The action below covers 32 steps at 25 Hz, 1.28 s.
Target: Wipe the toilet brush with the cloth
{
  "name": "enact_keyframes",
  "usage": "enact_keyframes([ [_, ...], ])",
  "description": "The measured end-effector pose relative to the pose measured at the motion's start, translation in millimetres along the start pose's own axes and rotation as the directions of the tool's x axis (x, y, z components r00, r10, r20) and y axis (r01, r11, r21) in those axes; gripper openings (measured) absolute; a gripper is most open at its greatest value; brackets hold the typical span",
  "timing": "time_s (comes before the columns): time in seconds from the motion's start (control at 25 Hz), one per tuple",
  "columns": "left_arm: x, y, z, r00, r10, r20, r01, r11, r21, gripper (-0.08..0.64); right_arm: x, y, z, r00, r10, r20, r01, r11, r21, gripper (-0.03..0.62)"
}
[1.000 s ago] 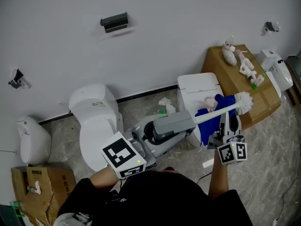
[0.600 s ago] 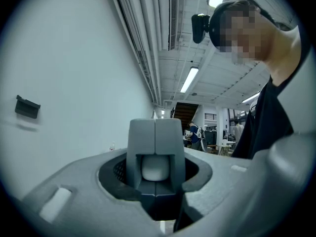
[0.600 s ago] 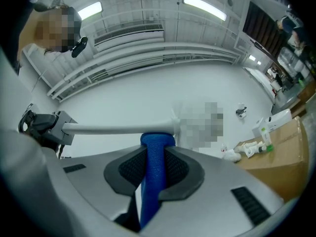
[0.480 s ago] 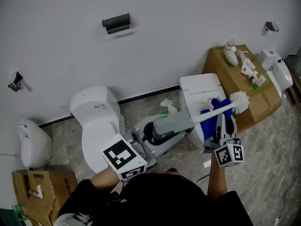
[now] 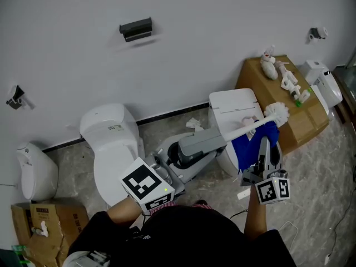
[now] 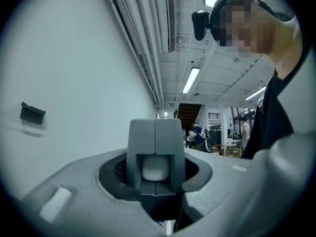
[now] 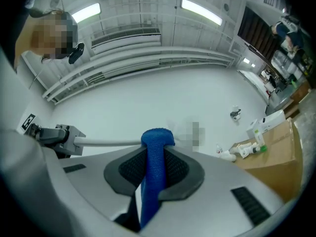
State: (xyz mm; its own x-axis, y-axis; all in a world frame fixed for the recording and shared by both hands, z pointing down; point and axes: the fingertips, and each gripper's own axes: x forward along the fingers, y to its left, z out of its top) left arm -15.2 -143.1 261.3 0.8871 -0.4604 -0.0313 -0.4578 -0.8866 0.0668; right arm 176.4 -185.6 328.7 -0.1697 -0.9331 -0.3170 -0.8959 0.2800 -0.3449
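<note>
Plainly, in the head view the toilet brush [image 5: 246, 130] sits in mid-air above a white toilet [image 5: 233, 102]. Its long axis runs from the left gripper [image 5: 221, 139] at the near left up to the bristle head [image 5: 277, 113] at the far right, close to a cardboard box [image 5: 297, 113]. The blue cloth [image 5: 245, 149] hangs over the handle just short of the bristles, and the right gripper [image 5: 265, 142] reaches up to it from the near side. In the left gripper view the jaws meet around the rounded white handle end [image 6: 155, 167], so that tool is clamped on the very tip of the brush, which points straight away from it. In the right gripper view the jaws are pinched on a narrow fold of the cloth [image 7: 157, 138], which humps over the handle [image 7: 108, 143]. The handle crosses the view from left to right, at right angles to those jaws. The likeliest trouble, I judge, is leverage: pressing the cloth so far from the single end grip could twist the handle in the left jaws or dip the head onto the toilet. Running the stroke into the bristles could also snag the thin fold and drag the cloth out of the right jaws.
</note>
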Motion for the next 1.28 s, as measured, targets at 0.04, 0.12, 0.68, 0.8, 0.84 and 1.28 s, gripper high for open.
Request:
enact_keyframes([
  [0.04,0.7,-0.4,-0.6,1.000,0.004,-0.001,-0.004,1.000,0.003,0.167,-2.4,-0.2,5.7,1.000,-0.002,0.013,0.002,1.000,0.001,0.064],
  [0.12,2.4,-0.9,-2.2,1.000,0.017,-0.006,-0.017,1.000,0.013,0.167,-6.4,-0.7,18.1,0.999,-0.005,0.039,0.004,1.000,0.006,0.064],
  [0.68,16.3,-29.0,-9.9,0.998,0.051,-0.026,-0.049,0.997,0.065,0.167,-10.2,60.4,93.9,0.968,0.213,0.131,-0.207,0.977,-0.060,0.064],
  [0.8,19.0,-35.2,-10.7,0.998,0.061,-0.026,-0.059,0.995,0.074,0.167,-10.3,81.8,102.0,0.947,0.295,0.127,-0.288,0.955,-0.073,0.064],
  [0.84,20.6,-37.8,-11.6,0.998,0.062,-0.025,-0.060,0.995,0.074,0.167,-11.1,88.5,103.2,0.939,0.321,0.123,-0.314,0.946,-0.072,0.064],
  [1.28,40.7,-57.0,-19.5,0.998,0.058,-0.028,-0.056,0.995,0.086,0.167,-16.2,128.2,91.0,0.877,0.480,0.005,-0.478,0.874,-0.092,0.064],
])
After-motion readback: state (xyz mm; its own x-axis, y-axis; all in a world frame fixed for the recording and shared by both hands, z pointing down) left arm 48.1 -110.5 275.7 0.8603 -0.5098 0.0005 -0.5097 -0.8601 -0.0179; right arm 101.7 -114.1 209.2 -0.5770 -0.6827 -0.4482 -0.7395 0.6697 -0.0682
